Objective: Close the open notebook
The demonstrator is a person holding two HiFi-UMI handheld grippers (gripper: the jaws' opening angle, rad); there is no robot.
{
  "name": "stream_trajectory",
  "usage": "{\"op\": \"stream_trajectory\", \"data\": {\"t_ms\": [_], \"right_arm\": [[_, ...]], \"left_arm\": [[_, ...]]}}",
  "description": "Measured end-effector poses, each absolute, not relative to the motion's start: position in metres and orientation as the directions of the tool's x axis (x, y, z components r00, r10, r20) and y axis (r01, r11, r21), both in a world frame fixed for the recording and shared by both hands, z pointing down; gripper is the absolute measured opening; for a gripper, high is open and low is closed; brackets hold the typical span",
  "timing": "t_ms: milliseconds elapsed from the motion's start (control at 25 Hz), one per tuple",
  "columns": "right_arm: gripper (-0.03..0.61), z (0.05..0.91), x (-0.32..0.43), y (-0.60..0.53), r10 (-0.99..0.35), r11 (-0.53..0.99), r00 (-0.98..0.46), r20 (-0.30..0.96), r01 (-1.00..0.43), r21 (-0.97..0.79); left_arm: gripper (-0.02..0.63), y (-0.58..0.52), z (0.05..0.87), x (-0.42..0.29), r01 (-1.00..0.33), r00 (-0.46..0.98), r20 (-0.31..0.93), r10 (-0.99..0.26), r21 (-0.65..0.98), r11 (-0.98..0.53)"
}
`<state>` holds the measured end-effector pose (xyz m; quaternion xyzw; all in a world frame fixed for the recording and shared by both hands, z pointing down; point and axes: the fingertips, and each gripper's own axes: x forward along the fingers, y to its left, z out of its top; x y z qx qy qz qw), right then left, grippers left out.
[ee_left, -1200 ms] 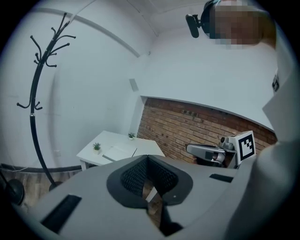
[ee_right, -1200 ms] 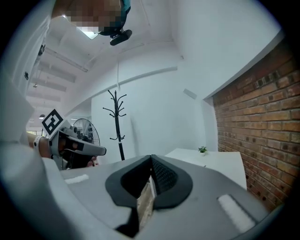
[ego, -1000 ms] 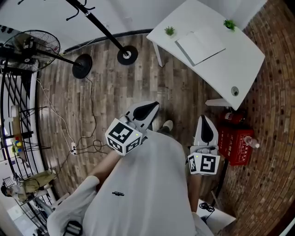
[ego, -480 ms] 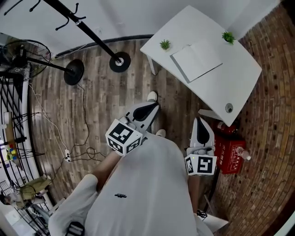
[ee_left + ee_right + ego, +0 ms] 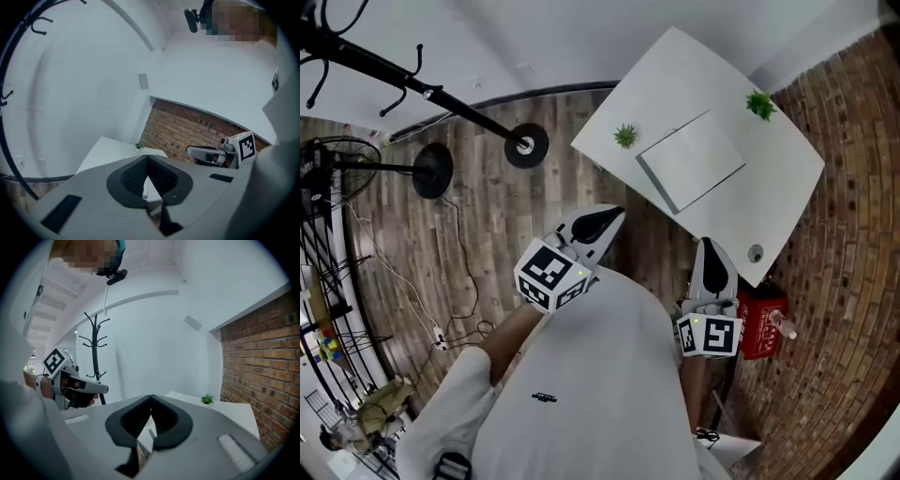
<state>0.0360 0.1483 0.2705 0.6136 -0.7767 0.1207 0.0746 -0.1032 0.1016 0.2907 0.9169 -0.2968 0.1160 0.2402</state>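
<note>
Left gripper (image 5: 147,158) clenched, jaw tips together with nothing between them. Right gripper (image 5: 151,397) the same, pinched closed and empty. Both are held out in front of the person's torso over the wood floor (image 5: 487,225), side by side and pointing toward the white table (image 5: 769,178). The right one sits near the table's near edge, the left one further off over bare floor. Notebook (image 5: 692,159) lies flat on the tabletop, white pages up, well apart from both grippers. It sits between two small green plants (image 5: 625,136) (image 5: 760,103). Red crate (image 5: 757,323) on the floor by the brick wall (image 5: 844,309), just beside the right gripper. Coat stand base (image 5: 526,145) and fan base (image 5: 432,170) to the left.
</note>
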Motion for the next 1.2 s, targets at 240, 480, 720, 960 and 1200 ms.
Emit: {"op": "stream_trajectory", "data": {"t_ms": [240,480,720,960,1200], "right_arm": [[0.0,0.275,0.021,0.087,-0.931,0.198,-0.218,0.294,-0.975,-0.096],[-0.001,0.278,0.016,0.054,-0.928,0.198,-0.208,0.311,-0.978,-0.062],[0.0,0.283,0.033,0.041,-0.913,0.237,-0.243,0.326,-0.97,-0.059],[0.003,0.291,0.055,0.028,-0.882,0.319,-0.316,0.348,-0.946,-0.051],[0.022,0.334,0.073,0.022,-0.823,0.419,-0.405,0.398,-0.906,-0.058]], "left_arm": [[0.009,0.046,0.299,-0.108,-0.557,0.828,0.35,-0.438,0.422,-0.715],[0.009,0.015,0.312,-0.106,-0.537,0.84,0.362,-0.404,0.444,-0.718],[0.009,-0.001,0.312,-0.094,-0.563,0.823,0.367,-0.433,0.439,-0.7],[0.009,-0.009,0.318,-0.077,-0.608,0.791,0.397,-0.466,0.427,-0.669],[0.009,-0.014,0.344,-0.057,-0.656,0.748,0.449,-0.488,0.394,-0.644]]}}
